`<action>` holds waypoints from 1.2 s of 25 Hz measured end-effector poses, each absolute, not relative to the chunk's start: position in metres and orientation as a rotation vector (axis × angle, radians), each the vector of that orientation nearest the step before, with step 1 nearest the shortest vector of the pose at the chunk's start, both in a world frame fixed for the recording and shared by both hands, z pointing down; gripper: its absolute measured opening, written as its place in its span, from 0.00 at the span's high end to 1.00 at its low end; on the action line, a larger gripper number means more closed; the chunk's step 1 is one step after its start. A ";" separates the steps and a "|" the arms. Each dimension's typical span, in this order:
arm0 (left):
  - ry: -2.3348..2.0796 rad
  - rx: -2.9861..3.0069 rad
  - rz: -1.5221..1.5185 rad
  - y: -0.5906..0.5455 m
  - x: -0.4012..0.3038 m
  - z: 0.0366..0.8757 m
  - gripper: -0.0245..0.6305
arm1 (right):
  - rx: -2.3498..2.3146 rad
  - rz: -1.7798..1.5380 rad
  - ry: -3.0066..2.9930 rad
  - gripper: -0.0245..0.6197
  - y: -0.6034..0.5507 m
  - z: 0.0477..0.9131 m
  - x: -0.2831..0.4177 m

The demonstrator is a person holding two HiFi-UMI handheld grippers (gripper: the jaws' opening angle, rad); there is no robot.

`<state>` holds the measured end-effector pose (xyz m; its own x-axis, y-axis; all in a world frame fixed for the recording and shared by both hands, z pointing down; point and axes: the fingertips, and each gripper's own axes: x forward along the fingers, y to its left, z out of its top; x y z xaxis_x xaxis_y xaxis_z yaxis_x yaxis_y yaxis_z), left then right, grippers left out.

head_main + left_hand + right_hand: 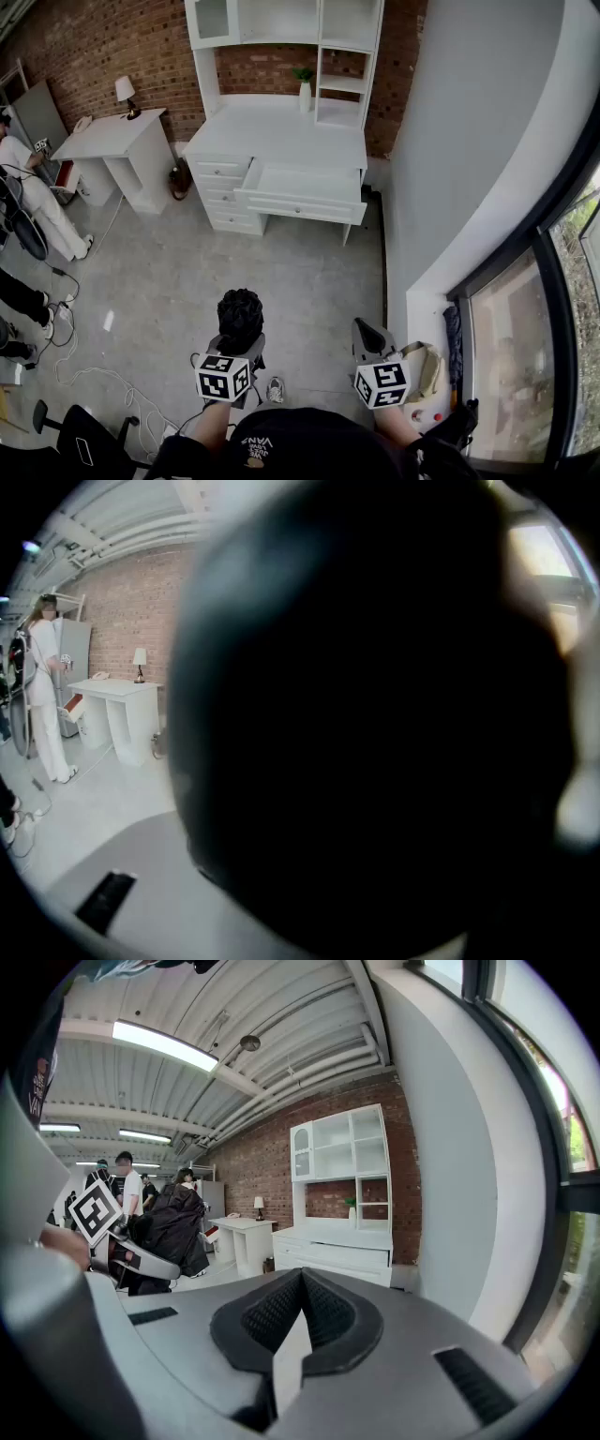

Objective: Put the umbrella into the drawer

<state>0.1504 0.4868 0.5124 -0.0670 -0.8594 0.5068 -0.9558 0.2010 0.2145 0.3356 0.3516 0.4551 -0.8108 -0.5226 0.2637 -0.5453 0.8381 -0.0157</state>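
Clamped in the left tool [239,339], the folded umbrella [240,314] is carried out front, ready for stowing. Right tool [368,334] jaws are kept together, empty. Well ahead, the drawer [302,190] of the bench [281,131] is seen pulled open to receive it.

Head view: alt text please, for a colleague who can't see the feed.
The left gripper holds a black folded umbrella over a grey concrete floor; the right gripper beside it is empty, fingers together. Ahead, against a brick wall, stands a white desk with its wide drawer pulled open.
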 end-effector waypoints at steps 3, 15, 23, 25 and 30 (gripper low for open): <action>-1.944 1.688 0.242 0.484 0.144 0.516 0.61 | 0.827 0.130 -2.769 0.97 0.349 0.456 0.328; -1.901 1.735 0.256 0.455 0.078 0.521 0.61 | 0.915 0.184 -2.775 0.97 0.324 0.455 0.266; -1.869 1.772 0.289 0.442 0.018 0.527 0.61 | 1.011 0.216 -2.747 0.97 0.316 0.462 0.226; -1.869 1.773 0.292 0.435 0.005 0.530 0.61 | 1.028 0.222 -2.741 0.97 0.312 0.464 0.218; -1.852 1.754 0.289 0.418 -0.010 0.537 0.61 | 1.043 0.240 -2.714 0.97 0.290 0.469 0.207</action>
<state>-0.0098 0.4179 0.5366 0.0191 -0.8457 0.5333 -0.9679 0.1181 0.2219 0.2074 0.2895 0.4689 -0.7226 -0.6386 0.2646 -0.6751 0.7343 -0.0714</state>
